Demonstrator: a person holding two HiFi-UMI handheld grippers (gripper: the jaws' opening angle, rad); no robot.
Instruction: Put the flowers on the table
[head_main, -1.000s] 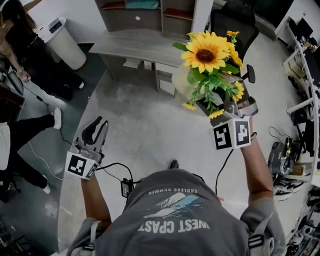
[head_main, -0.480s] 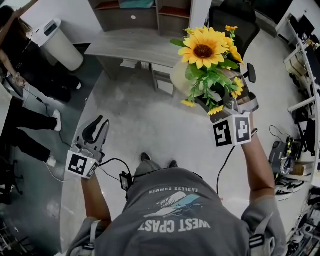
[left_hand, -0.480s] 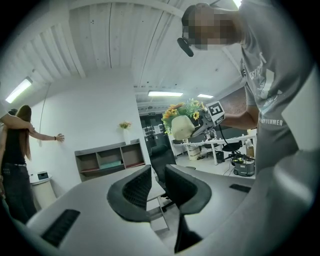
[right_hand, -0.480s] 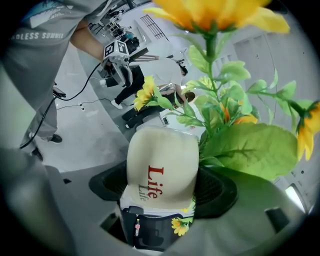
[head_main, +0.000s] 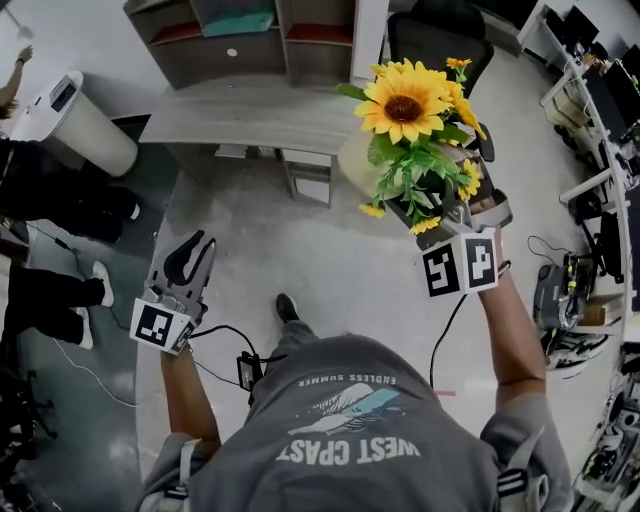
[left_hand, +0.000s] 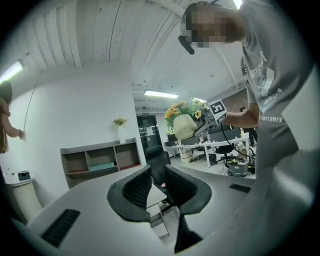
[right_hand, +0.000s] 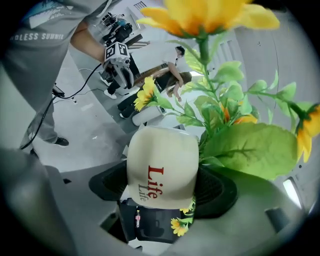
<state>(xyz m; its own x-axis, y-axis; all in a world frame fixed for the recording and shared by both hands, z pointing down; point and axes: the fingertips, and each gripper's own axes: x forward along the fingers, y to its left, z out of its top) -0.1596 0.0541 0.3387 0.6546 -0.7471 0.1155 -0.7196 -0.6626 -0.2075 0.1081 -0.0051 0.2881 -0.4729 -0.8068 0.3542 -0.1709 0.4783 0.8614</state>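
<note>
A bunch of yellow sunflowers (head_main: 403, 105) with green leaves stands in a cream pot (head_main: 358, 165) printed "Life" (right_hand: 160, 167). My right gripper (right_hand: 161, 186) is shut on the pot's sides and holds it up in the air at chest height, right of centre in the head view. Its fingertips are hidden under the leaves there; its marker cube (head_main: 460, 265) shows. The grey table (head_main: 250, 115) lies ahead, beyond bare floor. My left gripper (head_main: 186, 262) hangs low at the left, open and holding nothing (left_hand: 159, 187). The flowers (left_hand: 186, 111) show far off in the left gripper view.
An open shelf unit (head_main: 250, 35) stands behind the table, a black office chair (head_main: 432, 35) to its right. A white bin (head_main: 75, 120) stands at the far left, with a person's legs (head_main: 50, 300) close by. Desks and cabled gear (head_main: 570, 310) line the right side.
The table, shelf and bin have slid down and left in the head view as I step forward. The person at the left has drawn back. Both grippers keep their pose; the flowers stay held.
</note>
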